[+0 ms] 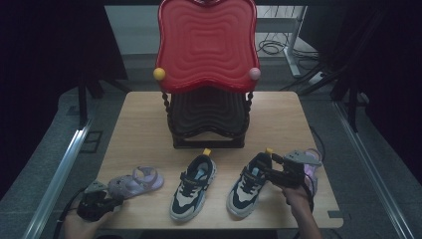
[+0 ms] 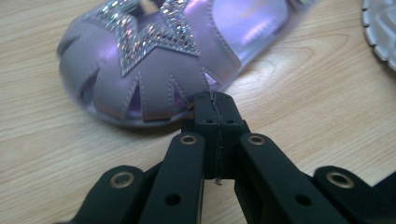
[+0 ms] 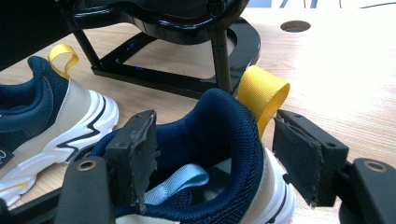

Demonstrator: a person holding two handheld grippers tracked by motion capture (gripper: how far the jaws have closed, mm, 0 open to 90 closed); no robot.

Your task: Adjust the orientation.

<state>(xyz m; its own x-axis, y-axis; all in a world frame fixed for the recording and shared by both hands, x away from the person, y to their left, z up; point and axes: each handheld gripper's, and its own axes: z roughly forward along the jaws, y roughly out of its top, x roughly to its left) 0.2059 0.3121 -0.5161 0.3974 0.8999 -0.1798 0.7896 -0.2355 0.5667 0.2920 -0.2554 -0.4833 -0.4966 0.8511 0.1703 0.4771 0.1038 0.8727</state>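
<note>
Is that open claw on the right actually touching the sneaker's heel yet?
Apart: the right gripper view shows the right gripper open, pads either side of the sneaker heel with gaps.

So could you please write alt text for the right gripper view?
The right gripper, fingers open, straddles the navy heel collar of a sneaker with a yellow pull loop. Its twin sneaker sits left, a black rack base behind.

In the right gripper view, the front of the blue shoe (image 3: 205, 154) is cut off below the jaws. Beyond the left jaws, the purple sandal's (image 2: 154, 60) heel runs off the top edge.
</note>
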